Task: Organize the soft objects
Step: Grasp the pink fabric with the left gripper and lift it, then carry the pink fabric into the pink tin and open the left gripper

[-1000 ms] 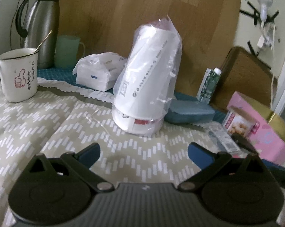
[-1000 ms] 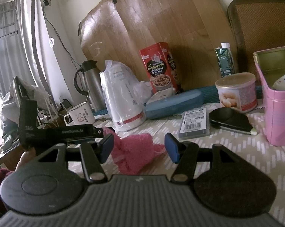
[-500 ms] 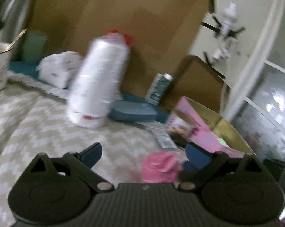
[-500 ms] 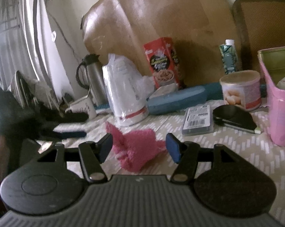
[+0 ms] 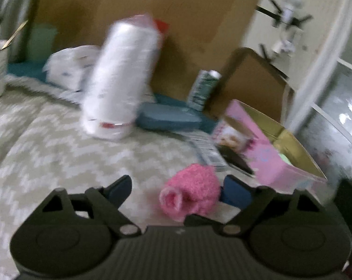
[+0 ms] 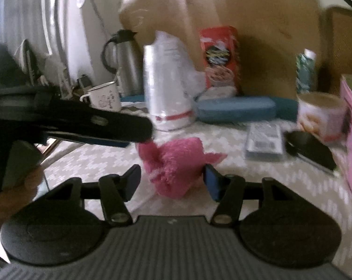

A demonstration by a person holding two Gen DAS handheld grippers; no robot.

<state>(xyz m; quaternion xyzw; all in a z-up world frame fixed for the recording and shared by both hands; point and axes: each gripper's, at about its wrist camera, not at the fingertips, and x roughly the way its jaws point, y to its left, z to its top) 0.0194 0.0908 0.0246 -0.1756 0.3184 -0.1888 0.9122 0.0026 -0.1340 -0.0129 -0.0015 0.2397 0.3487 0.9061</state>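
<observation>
Now-nearer fuzzy pink sock (image 6: 173, 163), crumpled, blurred.

1. A fuzzy sock (image 6: 173, 163) lay on the counter (image 6: 222, 186) between the right gripper's (image 6: 172, 180) fingers.
2. Behind it stood a wrapped cup stack (image 6: 166, 86).
3. Right of the stack lay a flat case (image 6: 236, 112), with a mug (image 6: 104, 99) to the left.
</observation>
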